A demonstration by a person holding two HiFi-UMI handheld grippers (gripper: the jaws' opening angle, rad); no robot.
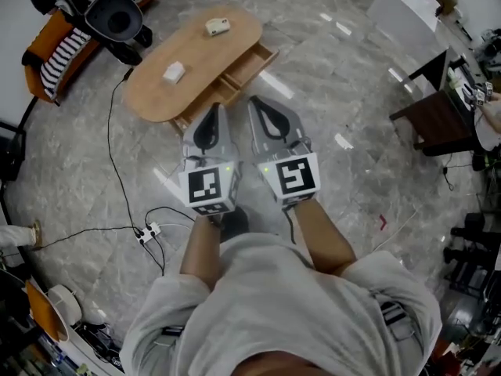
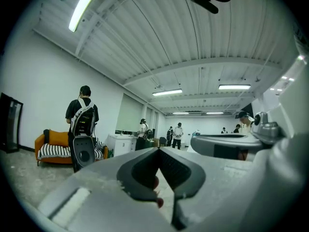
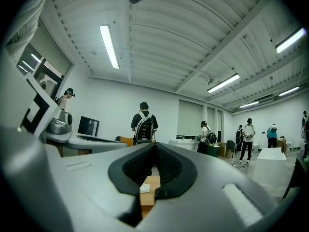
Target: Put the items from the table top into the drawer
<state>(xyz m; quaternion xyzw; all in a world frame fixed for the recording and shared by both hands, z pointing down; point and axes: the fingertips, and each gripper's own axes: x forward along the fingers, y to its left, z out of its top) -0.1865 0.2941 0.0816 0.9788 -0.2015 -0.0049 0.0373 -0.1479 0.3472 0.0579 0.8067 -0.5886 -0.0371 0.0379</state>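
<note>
Two small white items sit on the oval wooden table (image 1: 196,53), well apart: nearer white item (image 1: 173,72) toward the left end, farther white item (image 1: 218,27) toward the far end. The drawer (image 1: 250,65) stands pulled out of the table's long side, facing the person. Neither item is in it yet.

Left gripper (image 1: 214,110) and right gripper (image 1: 256,102) are side by side over the floor, short of the table, both pointing level at it. Left gripper (image 2: 158,151): pads meet at the tips, nothing between them. Right gripper (image 3: 154,146): same, tips together and empty. A white item (image 3: 144,188) on the table wood shows through the slit under its tips; can't tell which of the two.

Surface: bare light wood, rounded ends, only the two items on it.

Room:
- Floor (image 1: 337,77) is glossy grey marbled tile with light reflections.
- A black cable (image 1: 113,155) runs across it to a power strip (image 1: 149,231).
- Orange sofa (image 1: 55,49) with a striped cushion is left of the table.
- Dark side table (image 1: 430,120) stands off to the right.
- White ribbed ceiling (image 2: 159,37) carries strip lights.
- A person with a backpack (image 2: 83,115) stands by the sofa, more people further back.
</note>
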